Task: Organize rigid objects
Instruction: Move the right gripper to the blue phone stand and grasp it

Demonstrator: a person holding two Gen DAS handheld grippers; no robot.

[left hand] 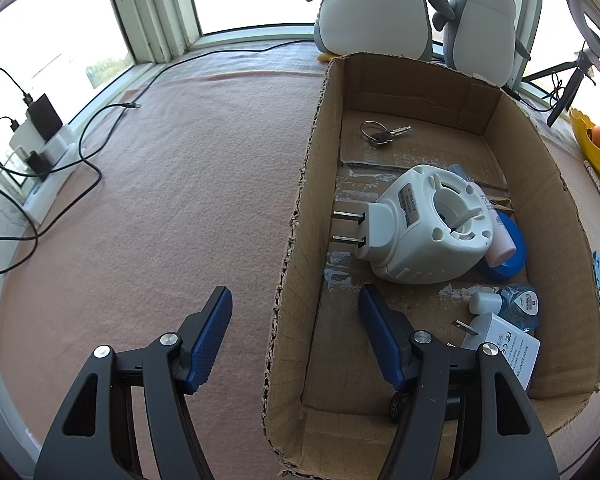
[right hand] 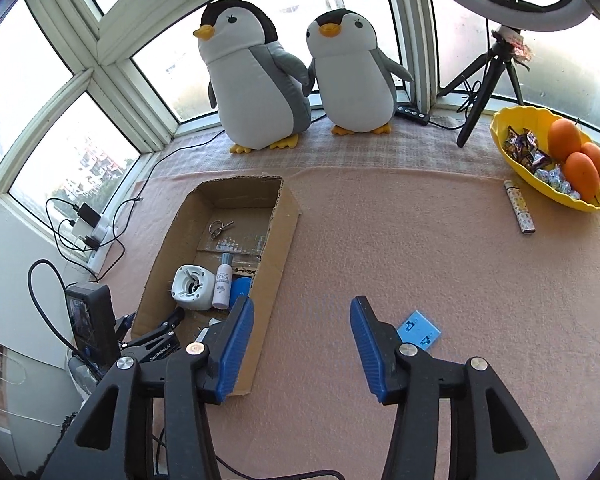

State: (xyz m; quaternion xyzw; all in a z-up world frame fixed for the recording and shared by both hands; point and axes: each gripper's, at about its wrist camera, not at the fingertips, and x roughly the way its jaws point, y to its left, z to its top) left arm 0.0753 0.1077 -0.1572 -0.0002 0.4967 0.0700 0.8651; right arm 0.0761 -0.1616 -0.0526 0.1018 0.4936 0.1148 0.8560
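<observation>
Our right gripper [right hand: 302, 344] has jaws spread, nothing between them, over the pink cloth [right hand: 400, 248]. Next rigid item looks like the blue square plate [right hand: 419, 329], flat on the cloth just right of the right pad. We judge it light, stiff and thin, so take it across opposite edges. Left gripper [left hand: 296, 336] jaws straddle the cardboard box [left hand: 300, 240] wall, no visible pinch; plug-in unit [left hand: 424, 224] and keys [left hand: 382, 133] already inside
</observation>
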